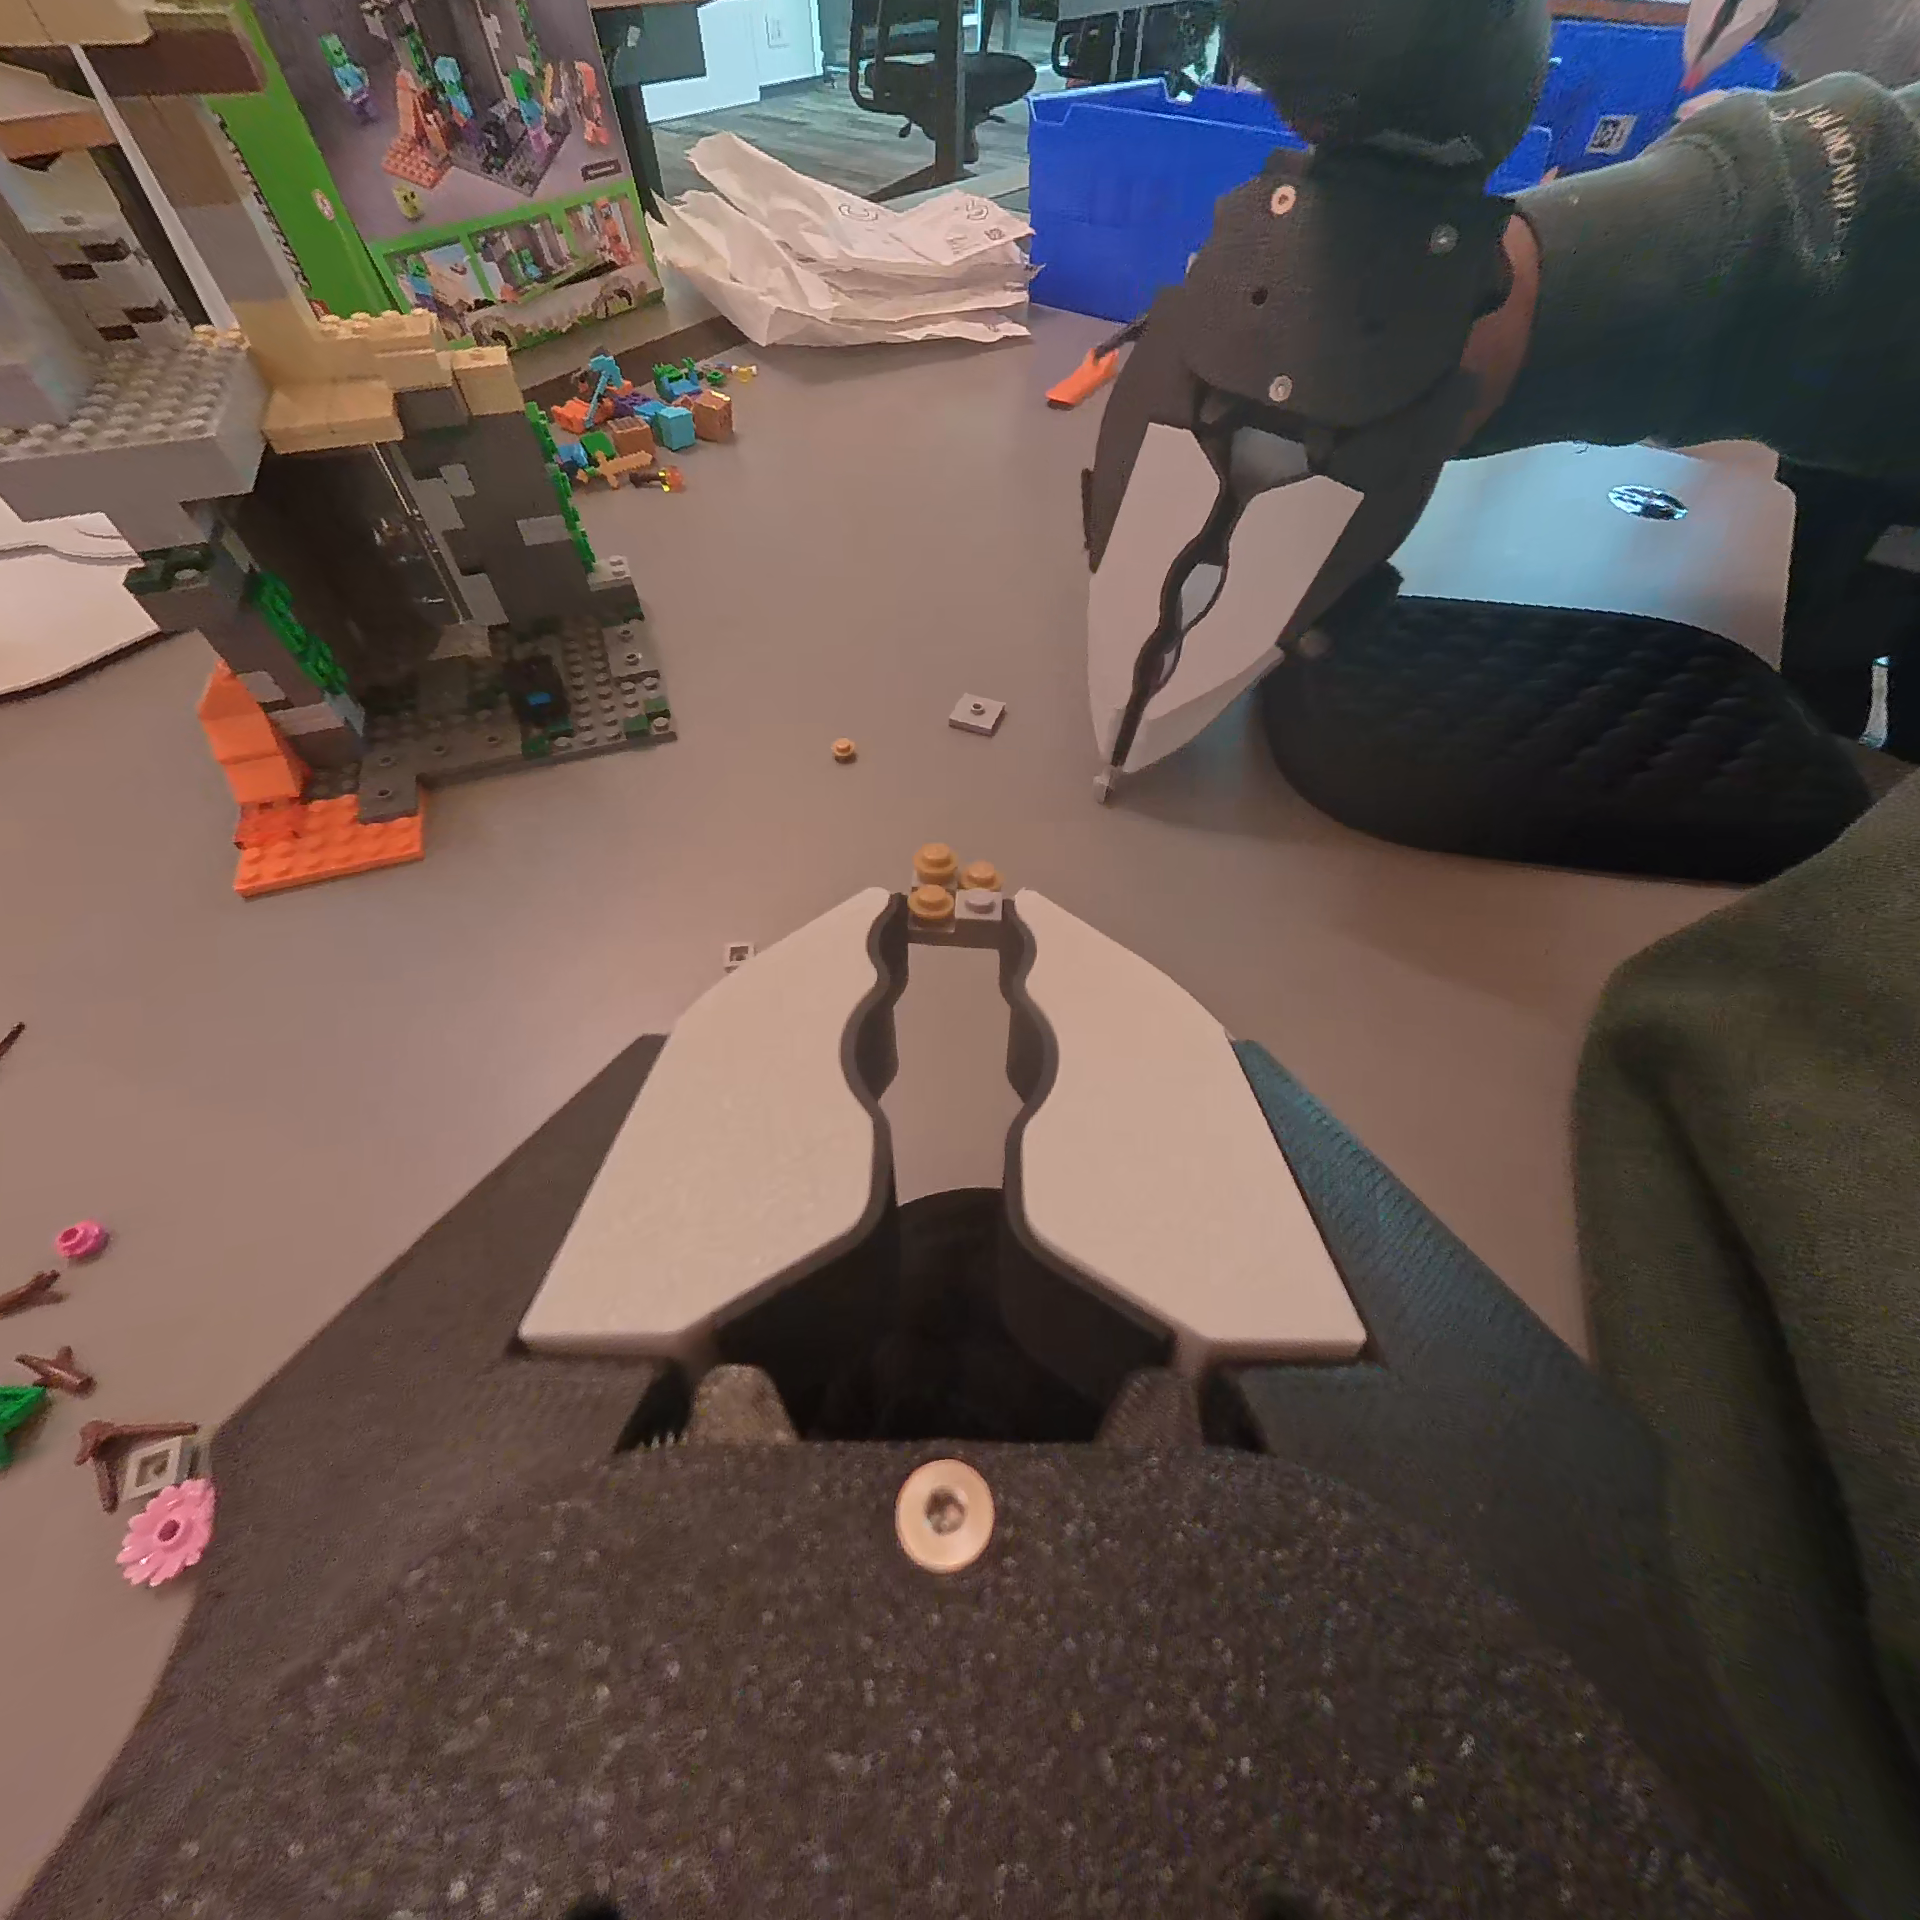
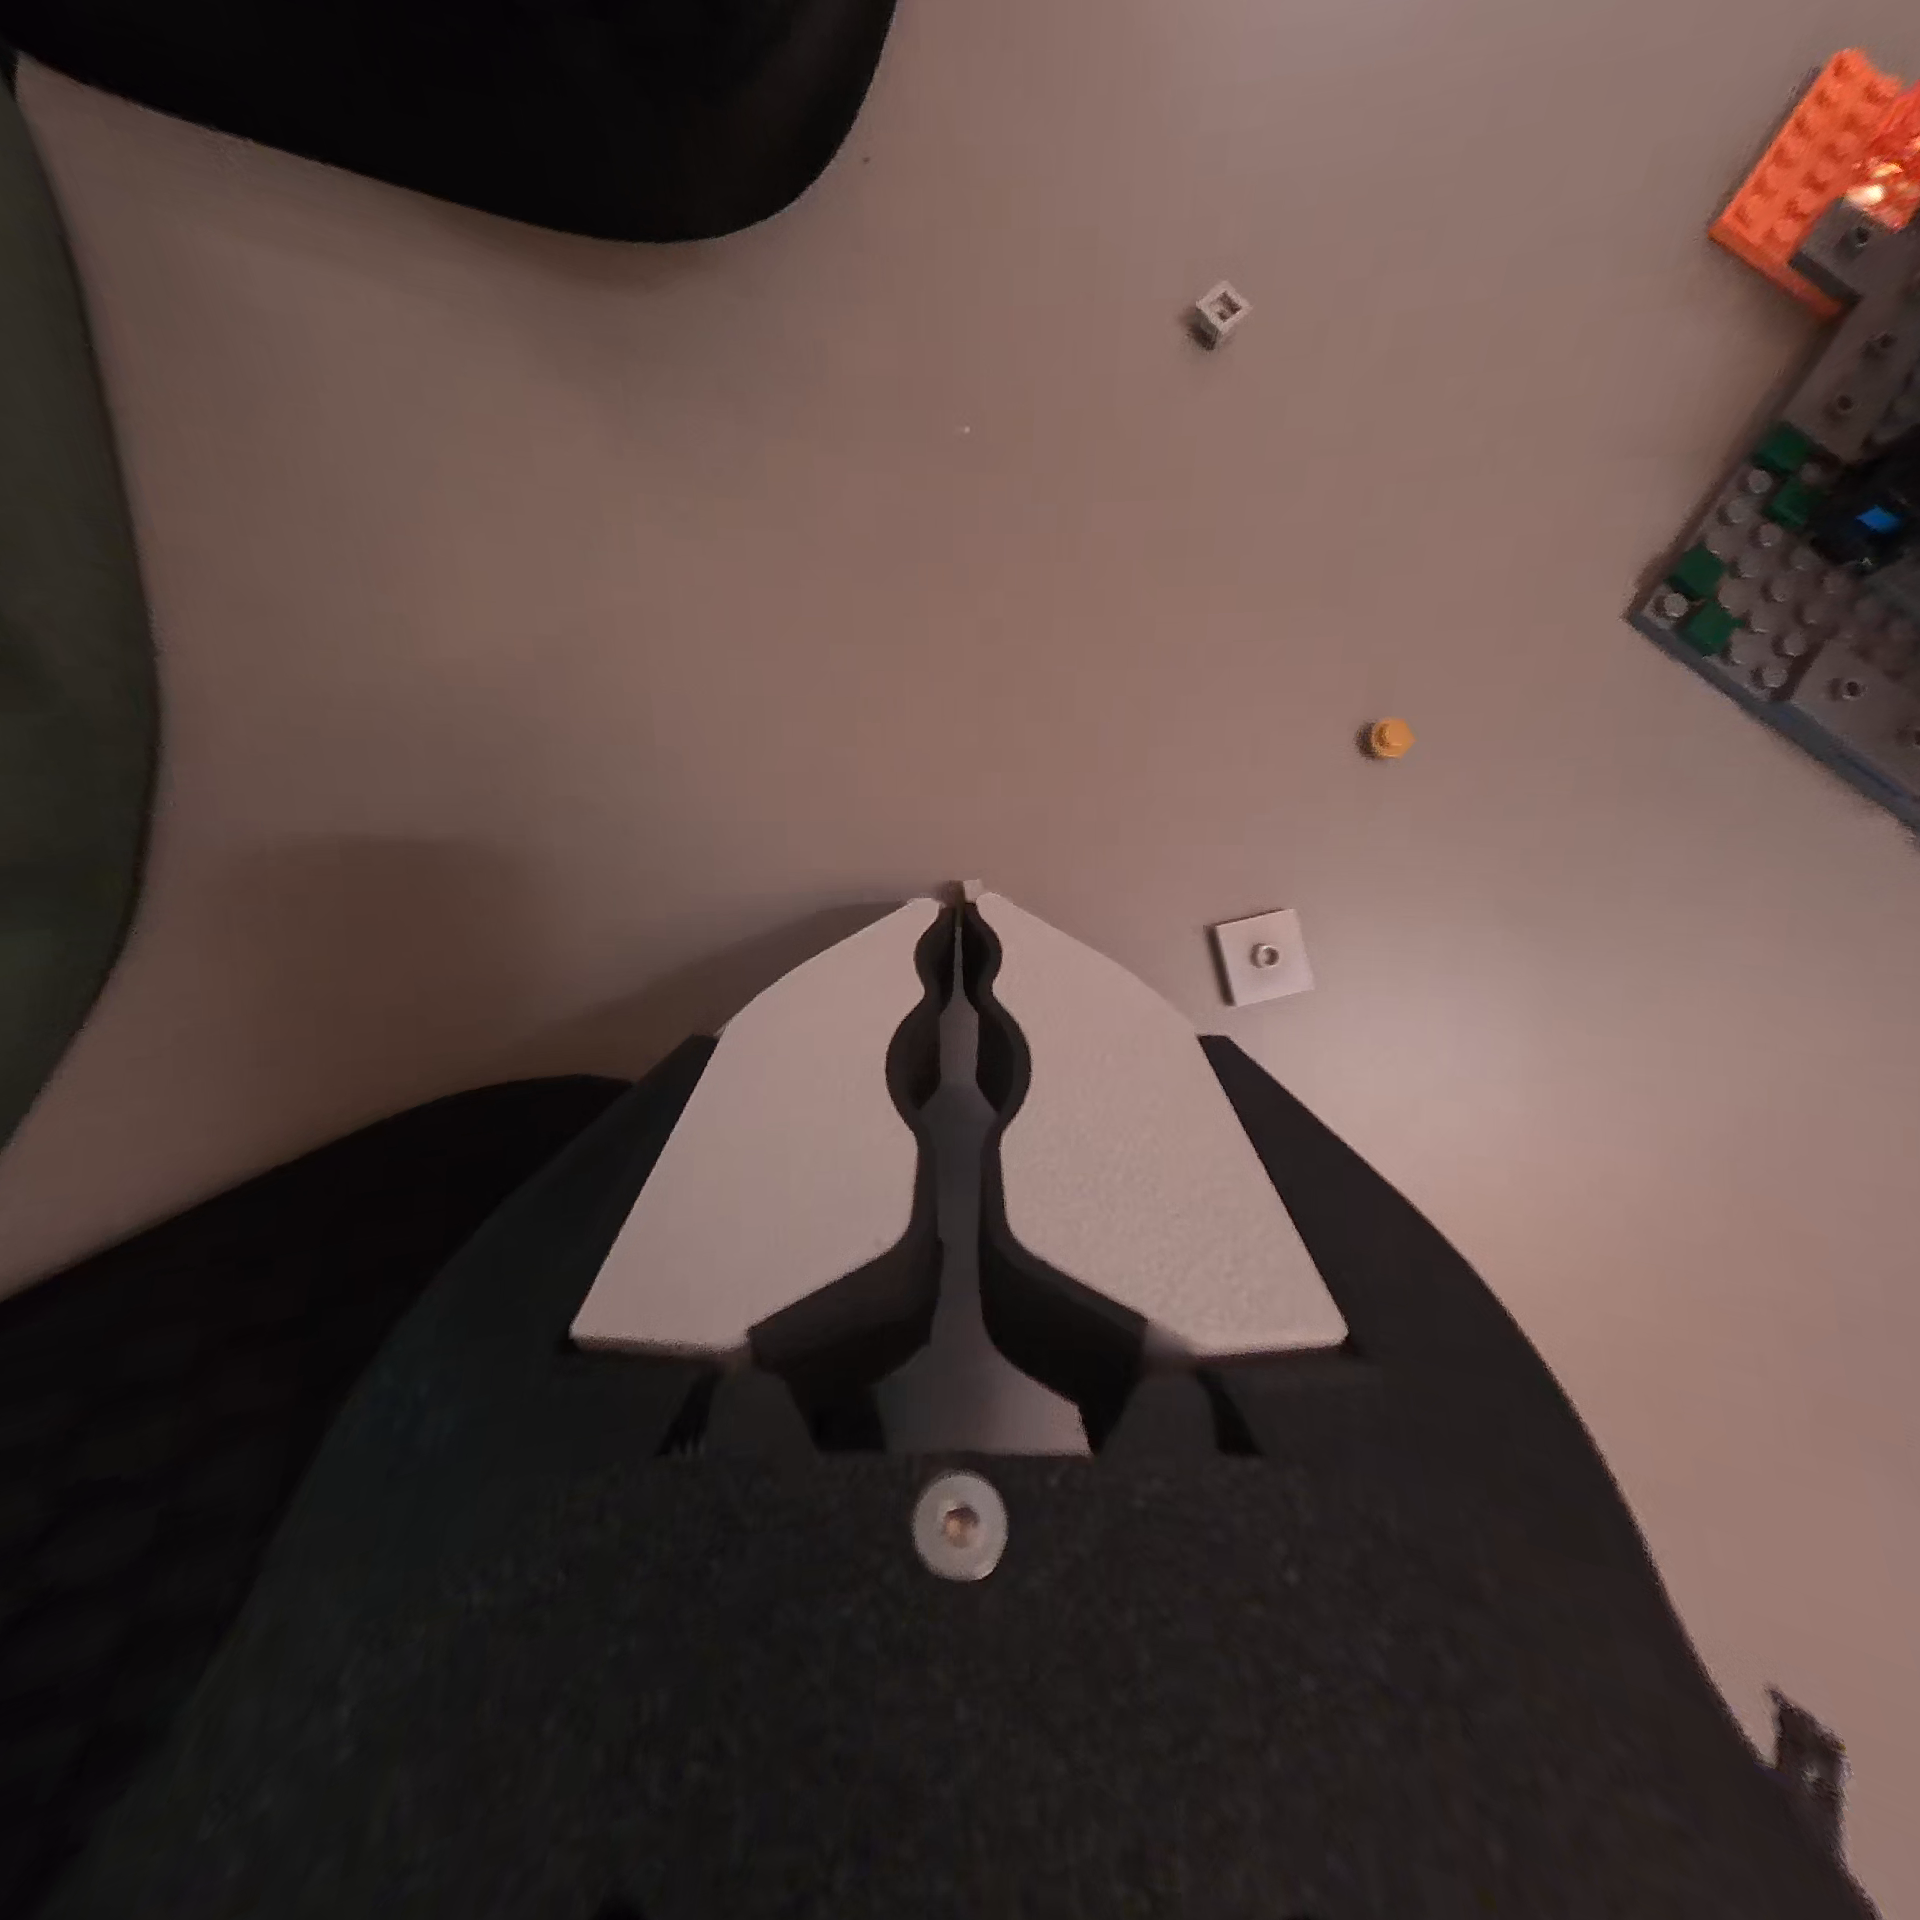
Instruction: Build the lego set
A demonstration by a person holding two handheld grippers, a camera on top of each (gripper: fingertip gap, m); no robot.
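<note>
My left gripper (image 1: 956, 920) is shut on a small dark plate (image 1: 954, 914) that carries three tan round studs and one grey piece, and holds it just above the grey table. My right gripper (image 2: 964, 900) points down at the table, shut on a tiny light grey piece (image 2: 972, 888). It also shows in the left wrist view (image 1: 1108, 781), ahead and to the right of my left gripper. A grey square plate with one stud (image 2: 1262, 956) and a loose tan round stud (image 2: 1385, 739) lie right of the right fingertips. They also show in the left wrist view as the grey plate (image 1: 977, 713) and the tan stud (image 1: 845, 749).
The partly built grey, green and orange model (image 1: 416, 582) stands at the left, its base at the right wrist view's right edge (image 2: 1808, 540). Behind it are the set's box (image 1: 468, 156), paper bags (image 1: 852, 260), a blue bin (image 1: 1122, 187) and loose pieces (image 1: 644, 416). A black cushion (image 1: 1558, 727) lies right. Some 15 cm of space lies between my two pairs of fingers.
</note>
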